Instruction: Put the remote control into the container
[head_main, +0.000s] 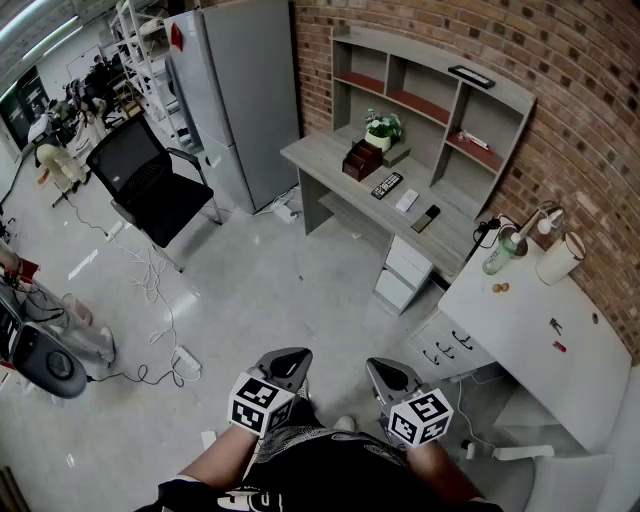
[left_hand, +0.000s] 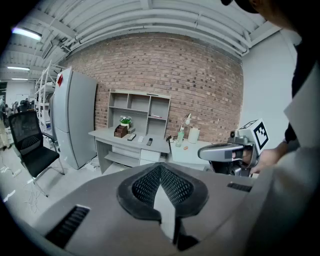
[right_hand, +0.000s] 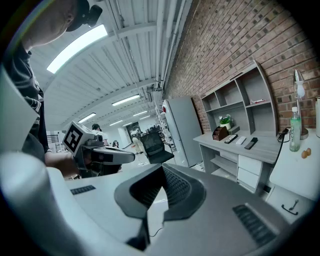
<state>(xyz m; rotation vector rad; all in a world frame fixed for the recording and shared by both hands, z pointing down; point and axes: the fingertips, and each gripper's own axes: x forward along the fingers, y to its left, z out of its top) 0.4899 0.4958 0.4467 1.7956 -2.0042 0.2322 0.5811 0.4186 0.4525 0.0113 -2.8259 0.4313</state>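
Fingers of the left gripper (head_main: 284, 364) and the right gripper (head_main: 391, 378) are clenched shut on nothing. We hold both low at the bottom centre of the head view, over the floor (head_main: 300, 290). Well apart from them, in the upper middle, the desk (head_main: 316, 153) carries a brown container (head_main: 361, 160). The black remote control (head_main: 387, 185) lies just right of it, outside. Two slim things beside the remote may be remotes too.

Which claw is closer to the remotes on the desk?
Right, slightly. Both hang far back across the floor from the remotes; the right claw roughly faces them, the left claw sits further to their left.
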